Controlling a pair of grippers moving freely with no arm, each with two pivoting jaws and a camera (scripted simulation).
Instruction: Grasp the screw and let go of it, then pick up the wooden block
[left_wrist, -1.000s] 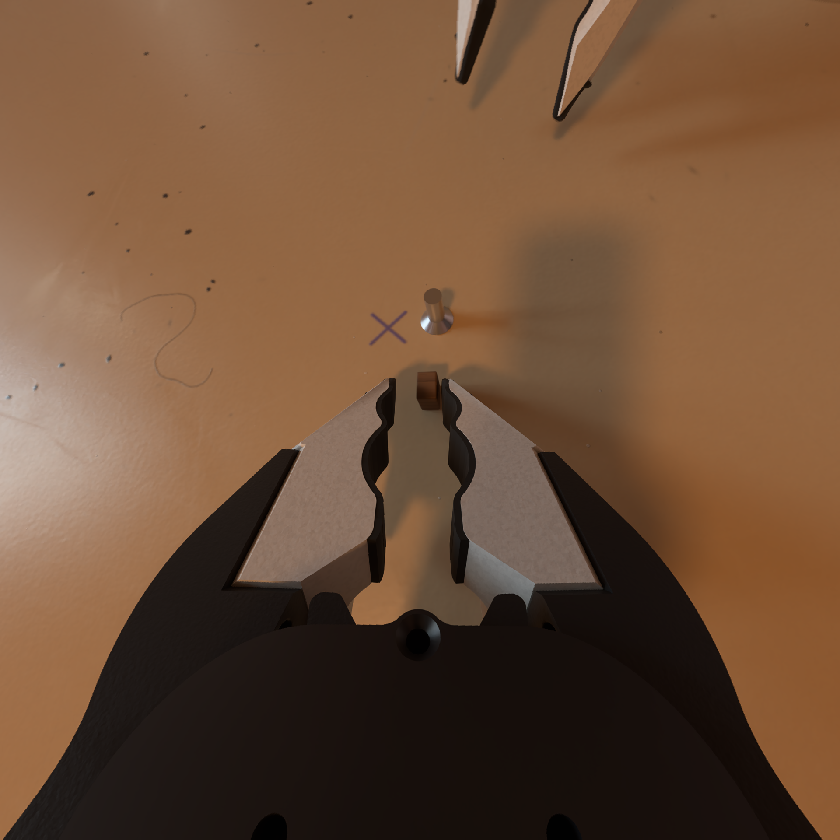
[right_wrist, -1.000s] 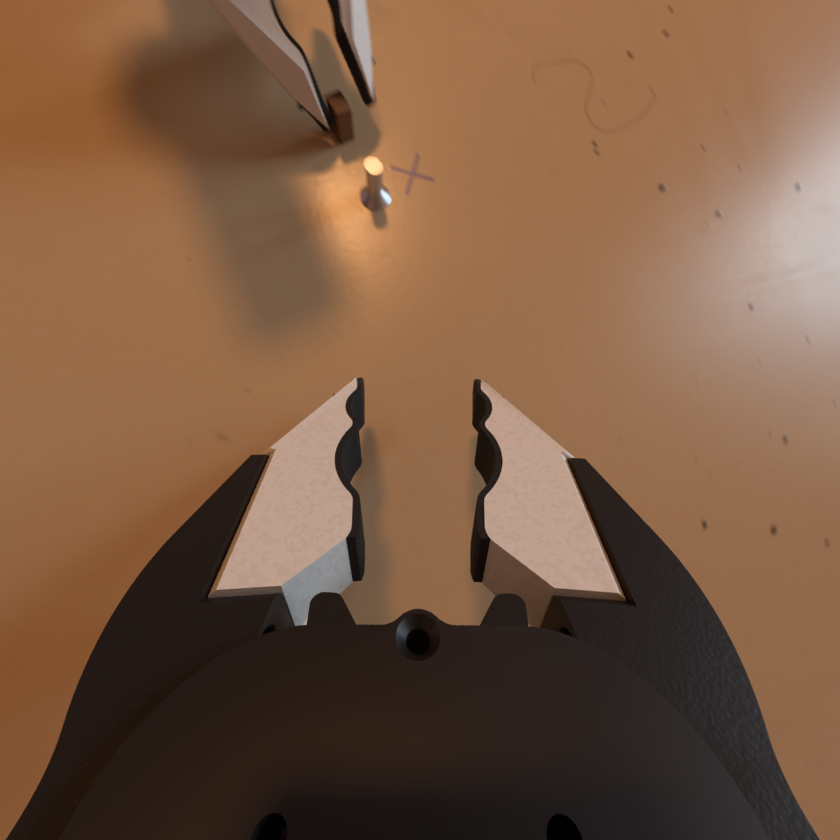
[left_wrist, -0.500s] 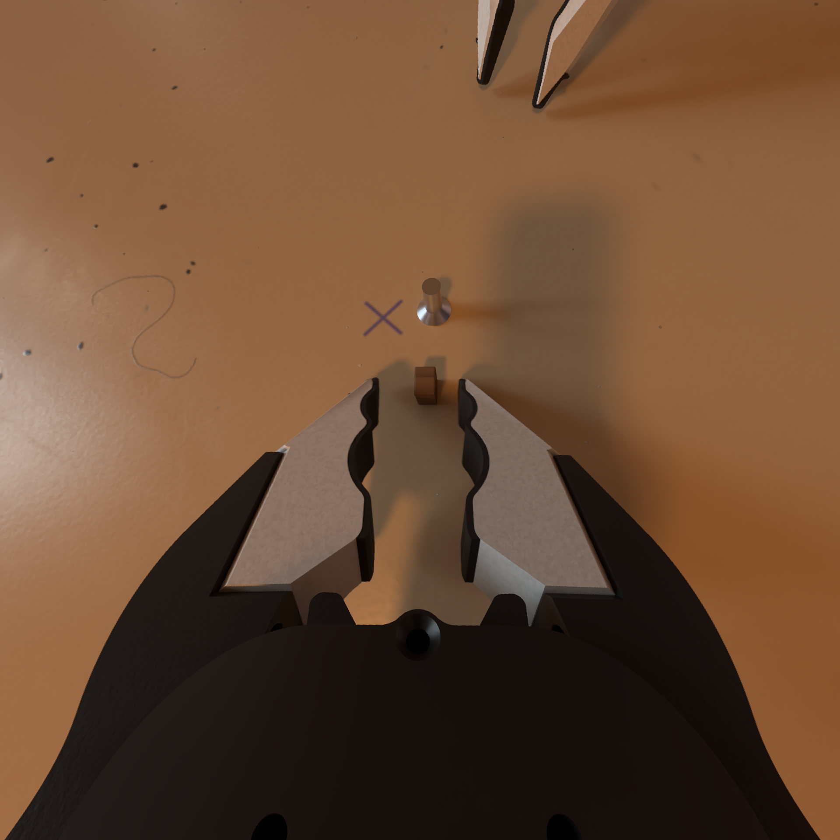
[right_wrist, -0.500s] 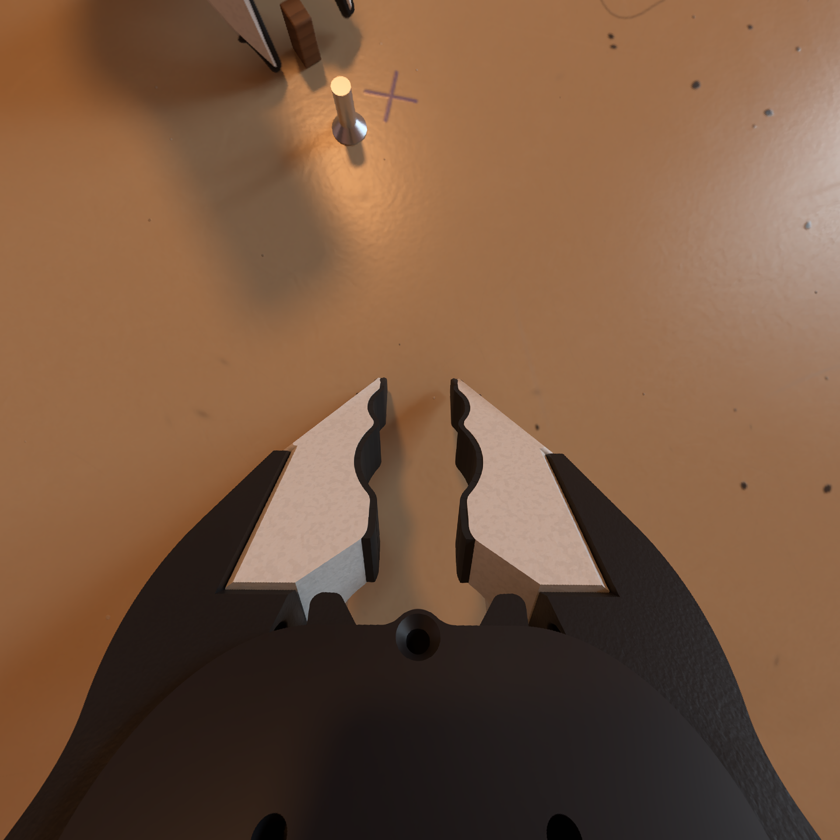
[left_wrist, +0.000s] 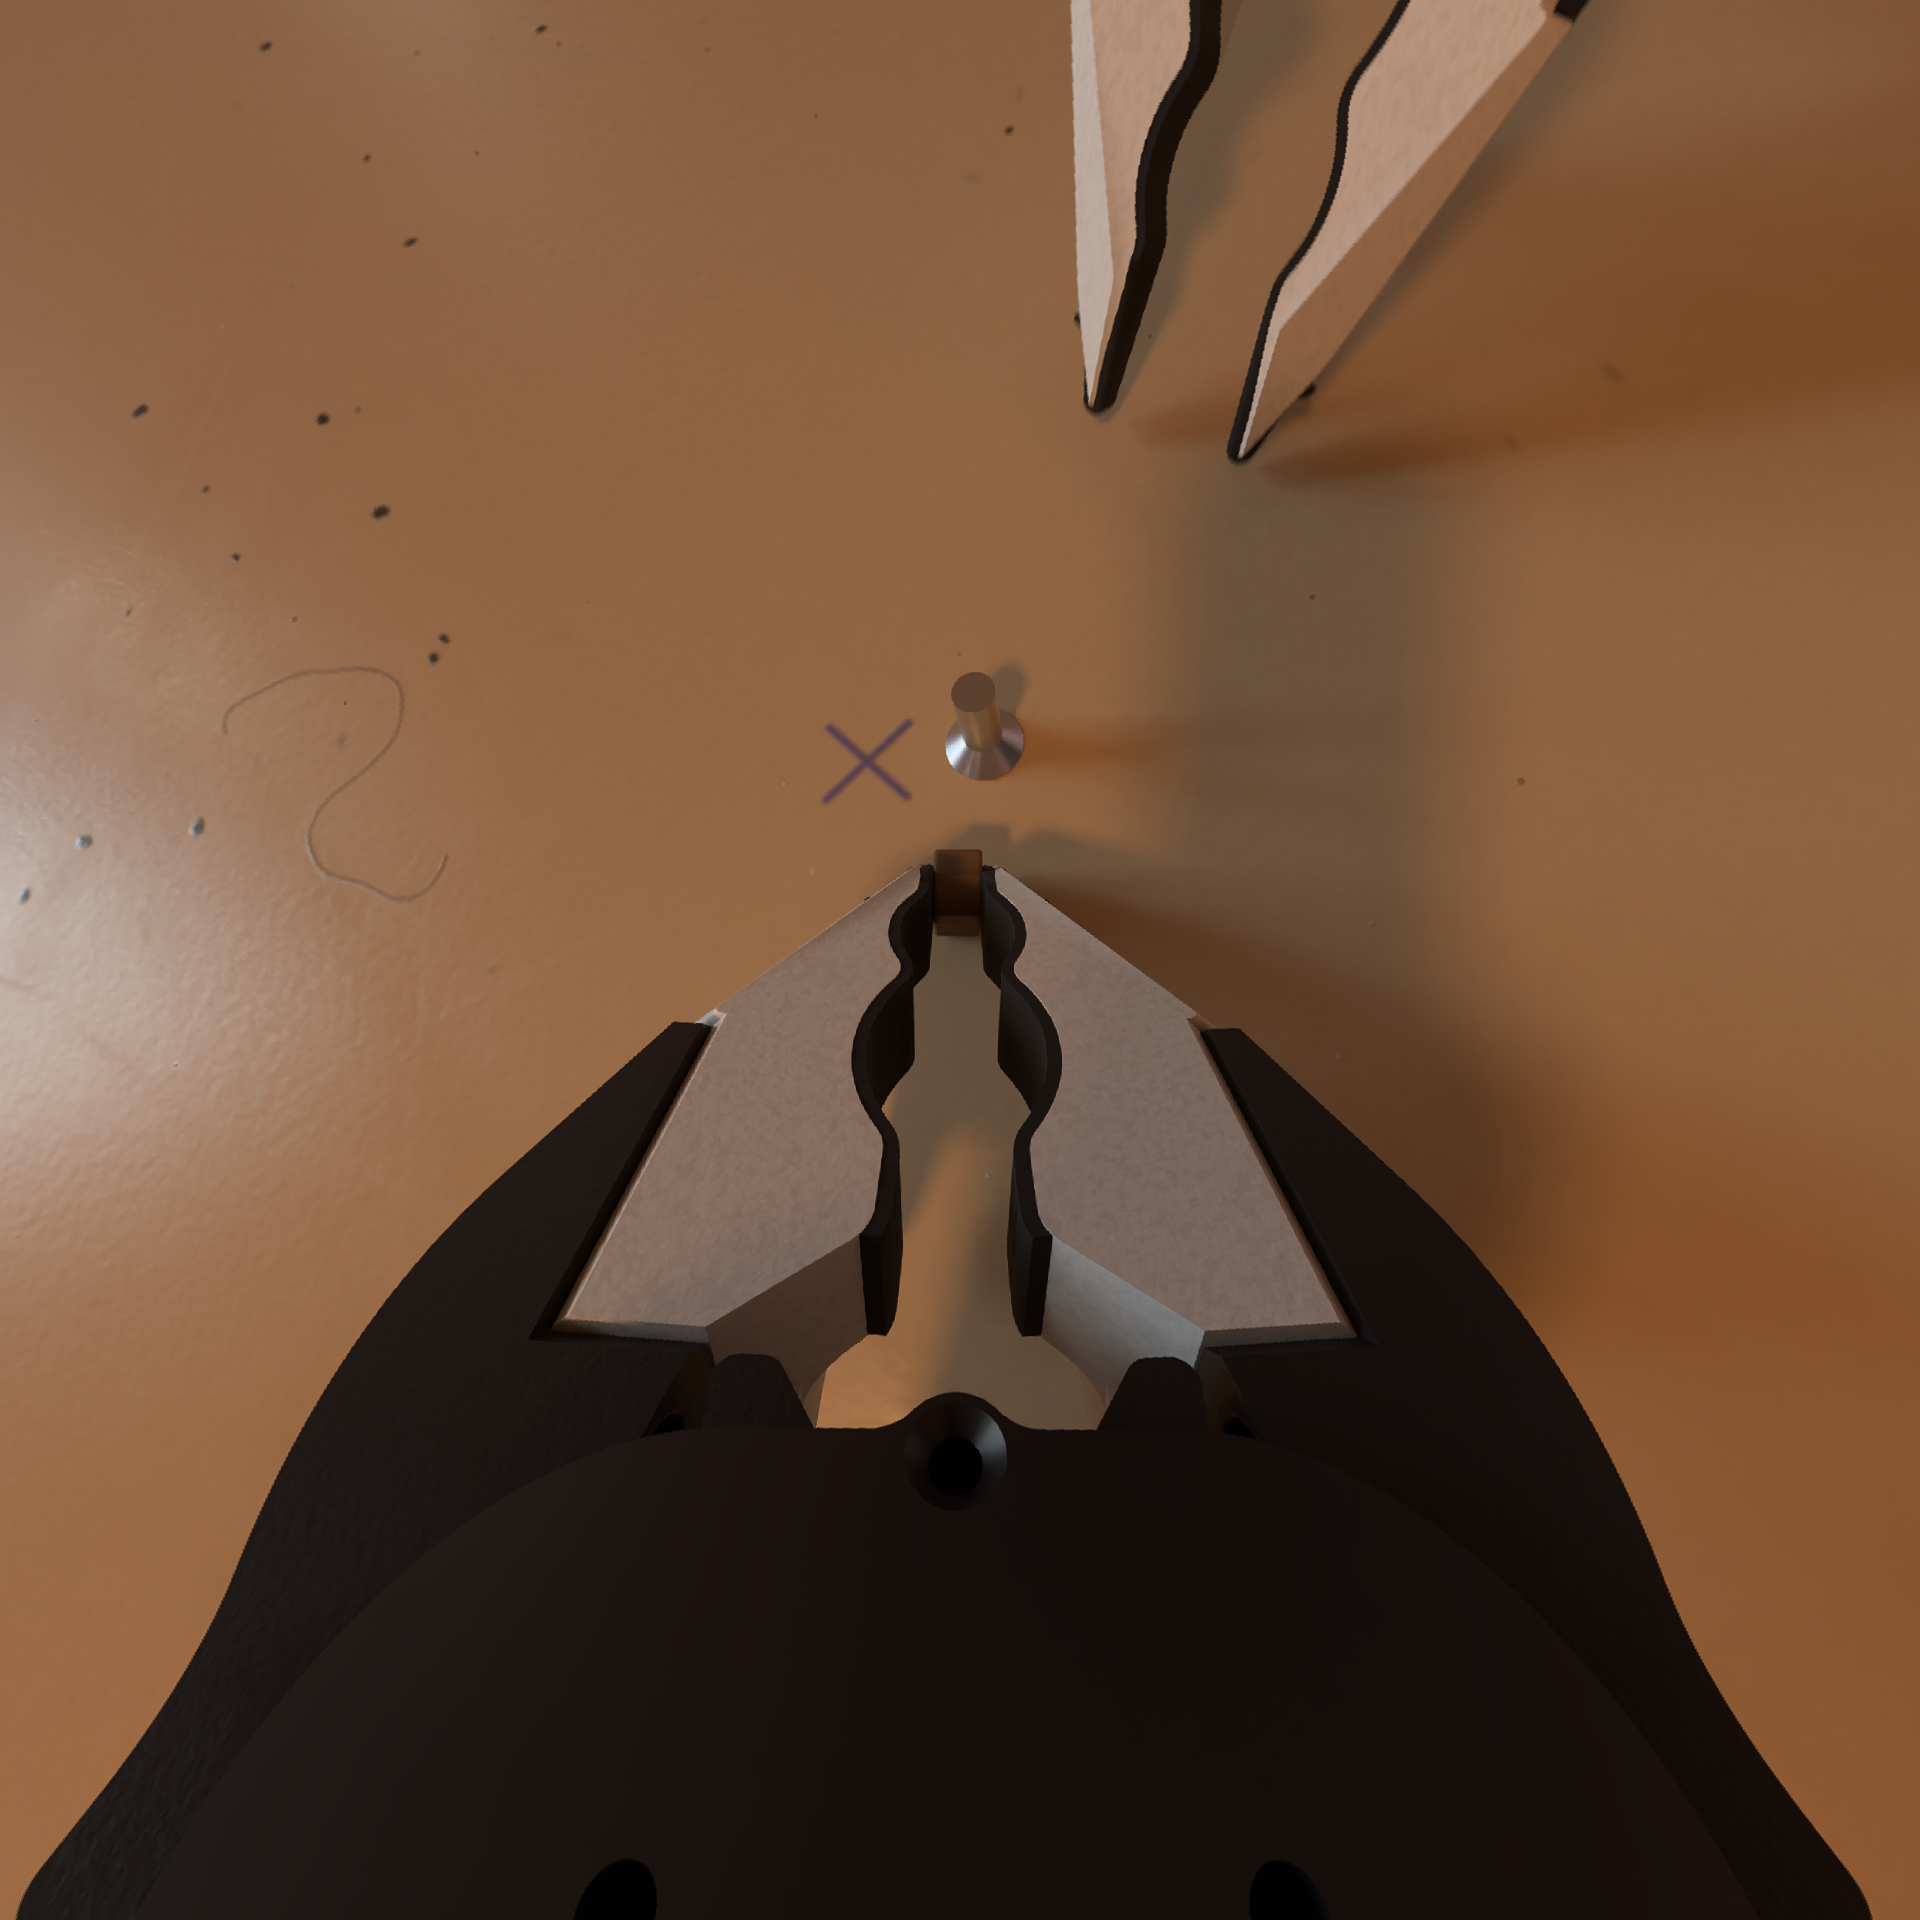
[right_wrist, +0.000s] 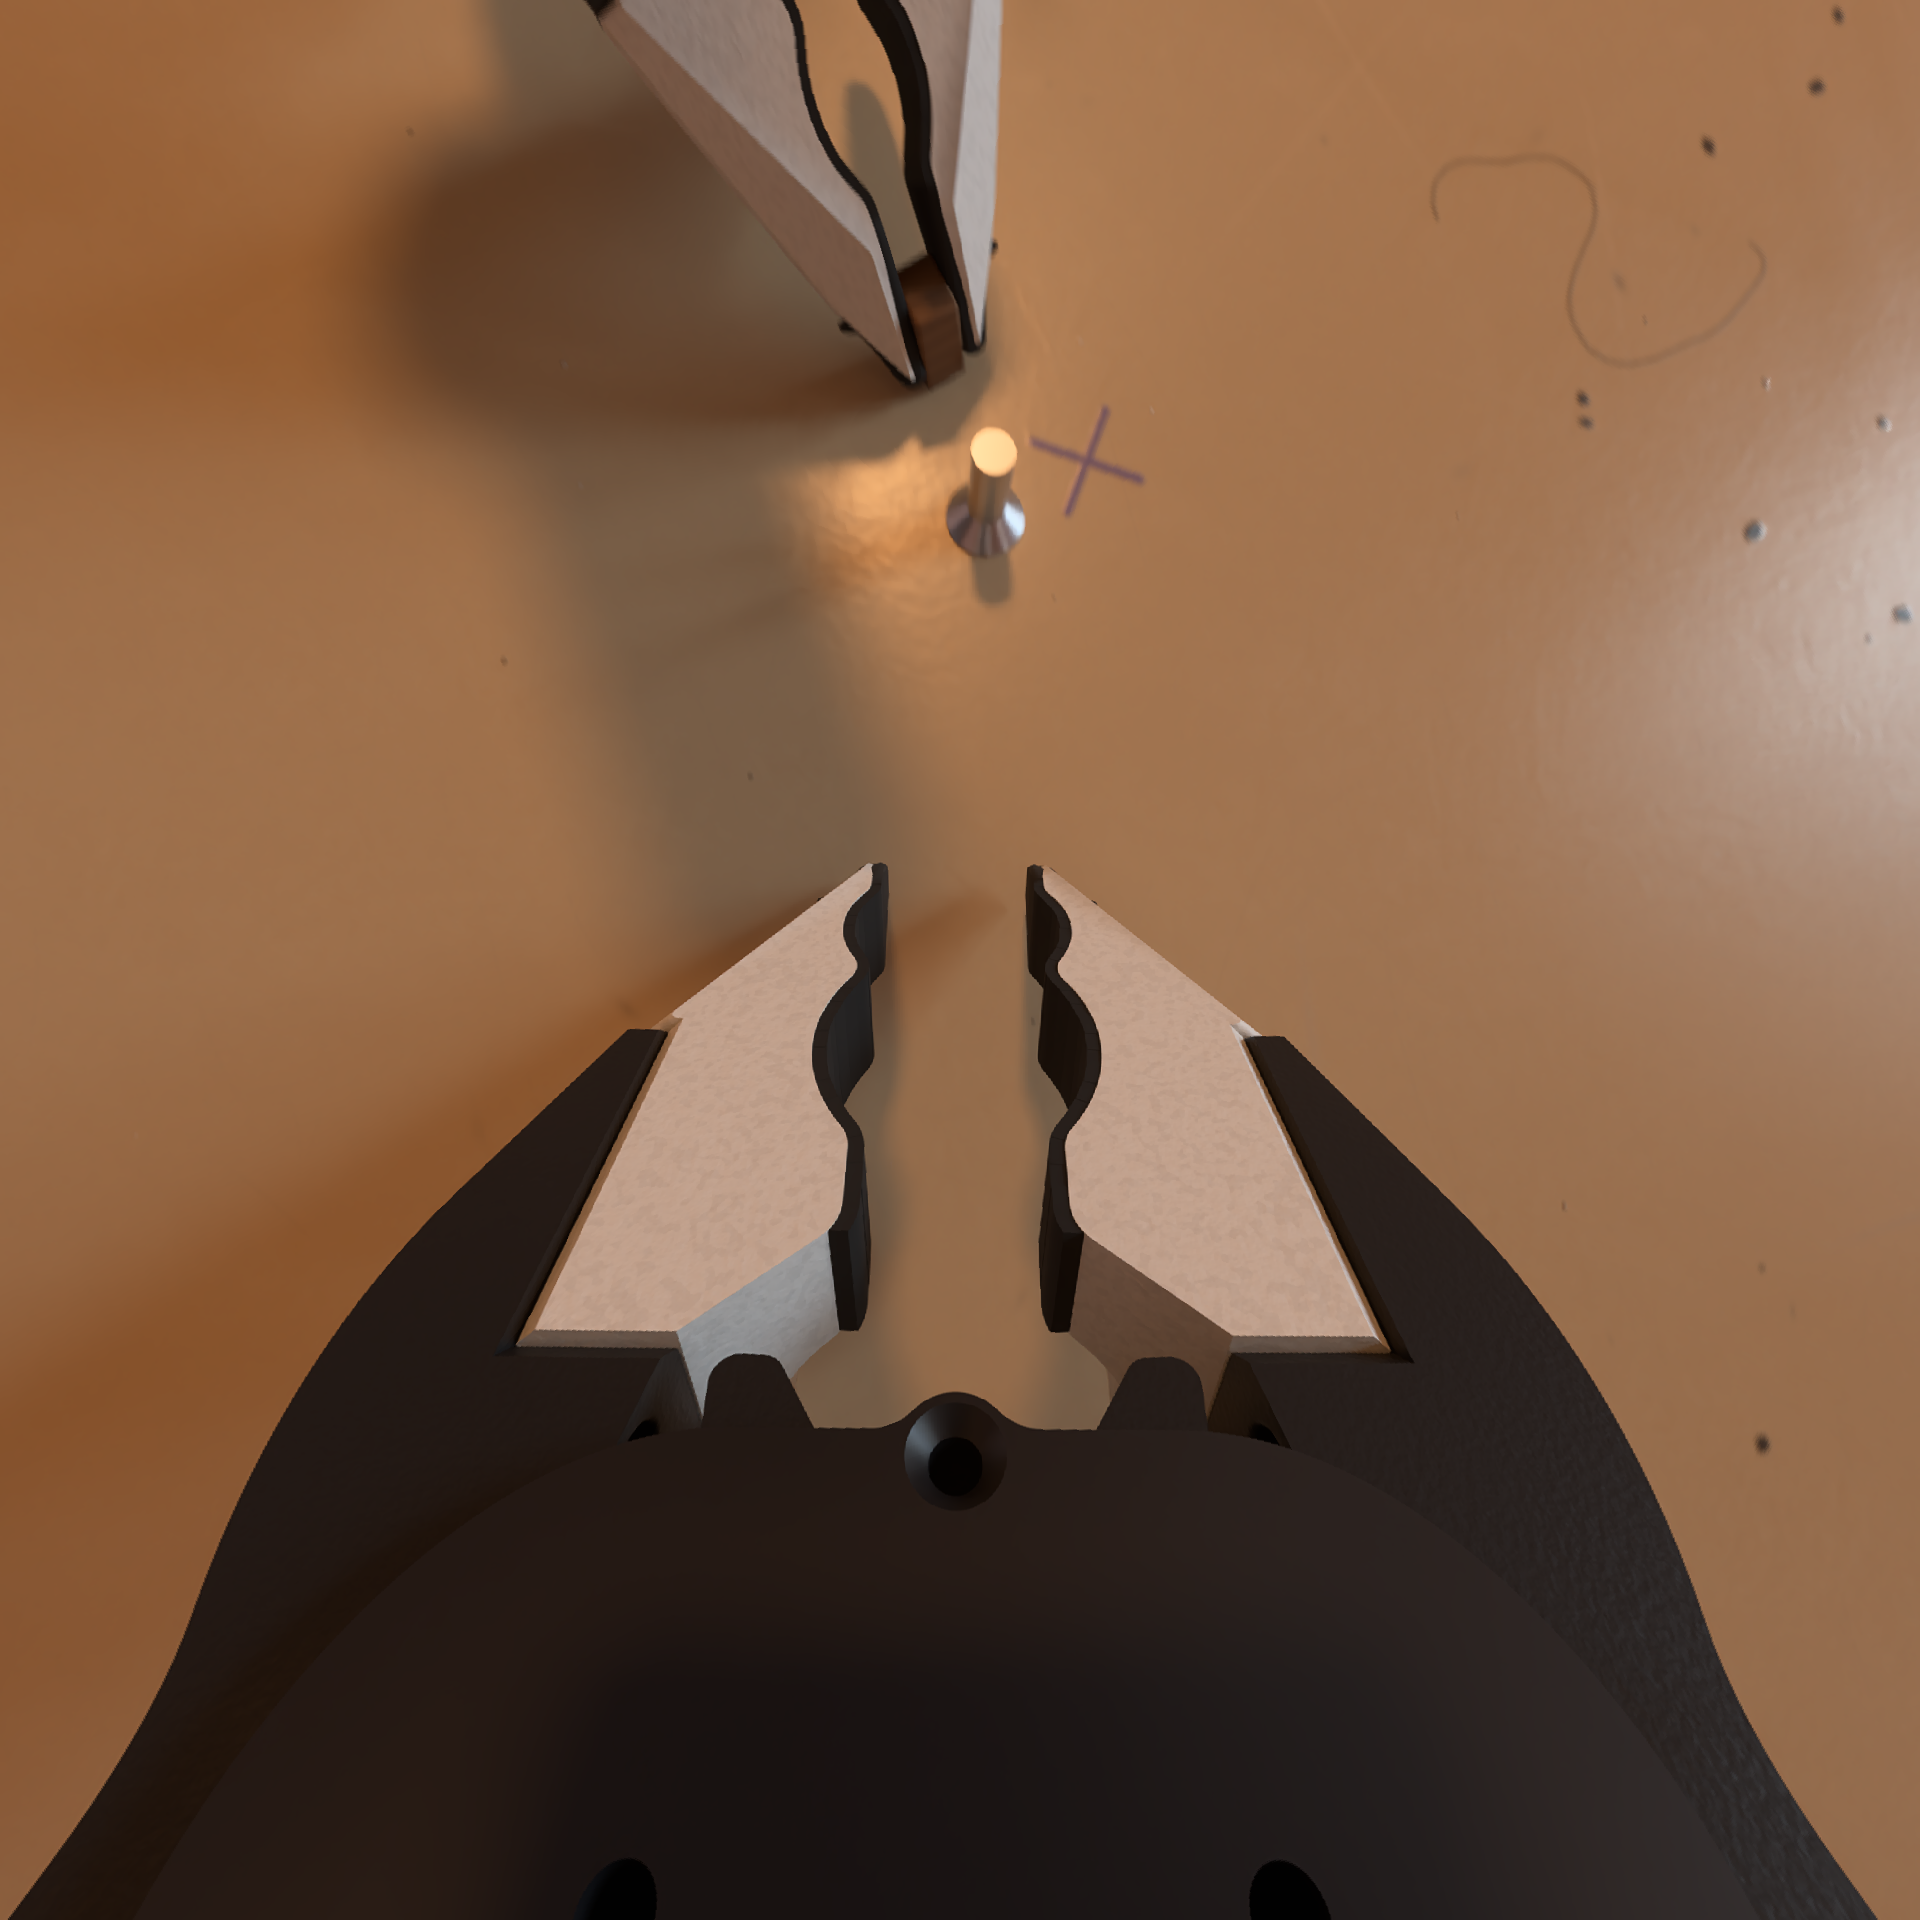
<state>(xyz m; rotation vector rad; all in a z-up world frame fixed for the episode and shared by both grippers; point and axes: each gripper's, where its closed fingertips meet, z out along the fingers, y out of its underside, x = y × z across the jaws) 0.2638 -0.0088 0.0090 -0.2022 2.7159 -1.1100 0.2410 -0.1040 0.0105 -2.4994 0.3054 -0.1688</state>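
Brown desk (left_wrist: 520, 1091) fills both views; no edge or corner shows, so places are given against the marks on it. Going left to right in the left wrist view: a thin squiggle (left_wrist: 332, 779), a purple cross (left_wrist: 868, 762), then the screw (left_wrist: 982, 740), standing on its head with the shank up, just beside the cross. Directly below it the left gripper (left_wrist: 958, 883) has its 2 tips pressed on the block (left_wrist: 957, 891), which sits upright between them, low at the desk; whether it is lifted yet I cannot tell. At upper right the right gripper (left_wrist: 1169, 431) hangs with tips apart, holding nothing. The screw lies free, so that step looks done. The coming move is likely a straight lift, away from the screw just ahead of the tips.
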